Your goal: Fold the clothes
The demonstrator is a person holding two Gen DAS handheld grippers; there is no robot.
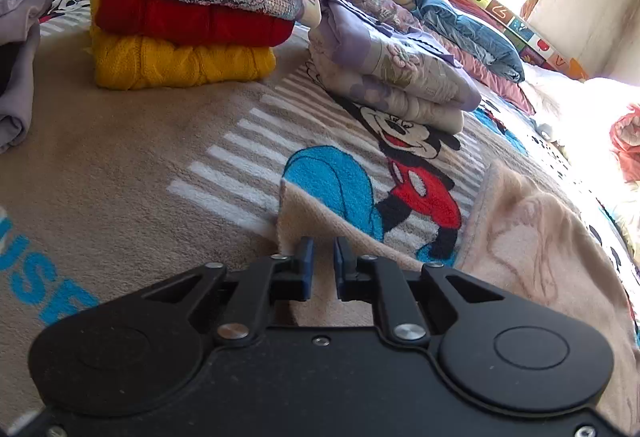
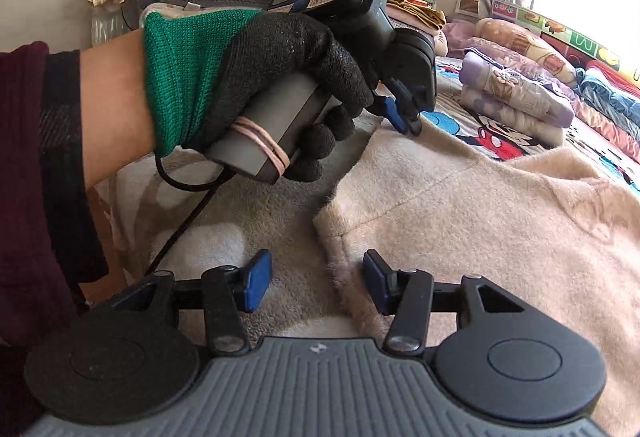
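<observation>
1. The left gripper [image 1: 323,264] has its blue-padded jaws drawn narrow on the far corner of a pale pink fleece garment [image 2: 480,229]; fabric shows between the pads, so it appears pinched.
2. The right gripper [image 2: 318,283] has its jaws spread wide, straddling the near corner of the same garment, apparently not touching it.
3. A hand in a green-and-black knit glove [image 2: 256,77] holds the left gripper's grey handle, seen from the right wrist.
4. The garment lies spread flat on a beige cartoon-mouse blanket [image 1: 160,165]; its left edge runs between the two grippers, and its long axis runs rightward.
5. Beyond it sit a stack of folded sweaters, yellow and red at the bottom [image 1: 184,37], and a folded lilac floral pile [image 1: 392,77].
</observation>
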